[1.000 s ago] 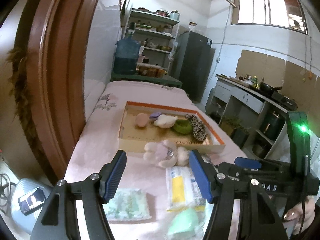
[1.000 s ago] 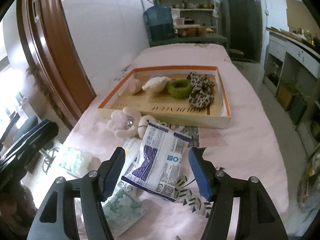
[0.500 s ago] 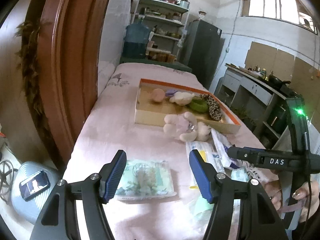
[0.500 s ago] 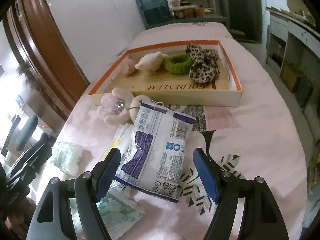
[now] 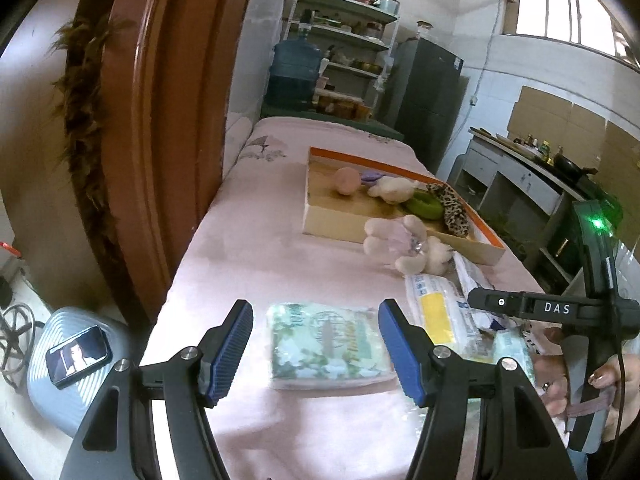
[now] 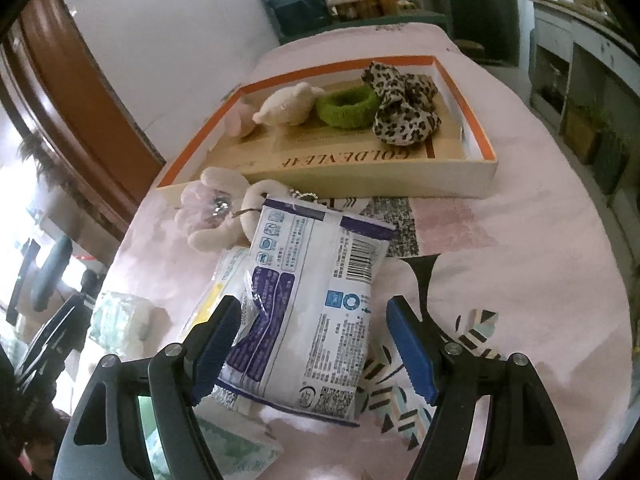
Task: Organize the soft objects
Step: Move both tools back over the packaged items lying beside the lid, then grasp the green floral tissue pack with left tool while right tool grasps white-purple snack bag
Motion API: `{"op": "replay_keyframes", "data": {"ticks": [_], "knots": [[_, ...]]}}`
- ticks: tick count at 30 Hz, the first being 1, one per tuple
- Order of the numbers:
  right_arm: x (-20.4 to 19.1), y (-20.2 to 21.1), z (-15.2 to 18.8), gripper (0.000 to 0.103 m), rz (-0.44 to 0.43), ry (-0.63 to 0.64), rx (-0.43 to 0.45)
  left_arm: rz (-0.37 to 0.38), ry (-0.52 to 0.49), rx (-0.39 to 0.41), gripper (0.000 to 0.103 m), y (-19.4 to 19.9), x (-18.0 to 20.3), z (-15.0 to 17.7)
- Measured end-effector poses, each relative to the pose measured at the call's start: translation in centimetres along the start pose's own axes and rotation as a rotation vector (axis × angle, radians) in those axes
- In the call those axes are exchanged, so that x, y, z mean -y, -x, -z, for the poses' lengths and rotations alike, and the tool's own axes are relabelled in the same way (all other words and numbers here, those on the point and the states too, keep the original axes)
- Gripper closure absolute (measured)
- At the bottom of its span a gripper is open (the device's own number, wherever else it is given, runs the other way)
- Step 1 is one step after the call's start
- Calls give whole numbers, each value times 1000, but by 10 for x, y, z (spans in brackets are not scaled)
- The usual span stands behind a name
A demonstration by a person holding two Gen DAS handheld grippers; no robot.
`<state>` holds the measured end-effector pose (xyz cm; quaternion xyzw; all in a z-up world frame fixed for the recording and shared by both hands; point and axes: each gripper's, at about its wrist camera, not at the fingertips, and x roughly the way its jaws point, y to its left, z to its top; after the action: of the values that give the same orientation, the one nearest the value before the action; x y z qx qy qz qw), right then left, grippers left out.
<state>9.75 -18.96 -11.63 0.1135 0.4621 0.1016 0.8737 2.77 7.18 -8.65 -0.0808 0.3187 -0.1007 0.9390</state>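
My left gripper (image 5: 316,346) is open, its jaws on either side of a green-patterned tissue pack (image 5: 326,344) on the pink cloth. My right gripper (image 6: 312,350) is open, low over a white-and-purple wipes packet (image 6: 316,304); its body shows in the left wrist view (image 5: 532,307). A pale plush toy (image 5: 404,244) lies against the front of the orange-rimmed tray (image 5: 490,254), and shows in the right wrist view (image 6: 224,210). The tray (image 6: 476,132) holds a cream plush (image 6: 286,104), a green scrunchie (image 6: 346,108), a leopard scrunchie (image 6: 404,108) and a pink ball (image 5: 346,180).
A yellow-labelled pack (image 5: 438,314) lies under the wipes packet. Another green pack (image 6: 236,446) lies at the near edge. A brown door frame (image 5: 160,140) stands left of the table. A phone (image 5: 78,356) rests on a blue stool. Cabinets (image 5: 520,184) line the right.
My left gripper has swung left and down onto the green tissue pack. My right gripper has moved forward and lower over the wipes packet. Both stay open.
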Motion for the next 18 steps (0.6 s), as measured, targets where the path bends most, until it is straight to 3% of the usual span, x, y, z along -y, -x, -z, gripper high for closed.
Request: {"op": "replay_keyframes", "data": {"ticks": [11,18], "knots": [[-1,-8,2,26,15,9,-1,14,52,-98,38,-22,-15,8],[0,-8,3,26,7,0,6,50,80,-162,29,-39,-16,10]]}}
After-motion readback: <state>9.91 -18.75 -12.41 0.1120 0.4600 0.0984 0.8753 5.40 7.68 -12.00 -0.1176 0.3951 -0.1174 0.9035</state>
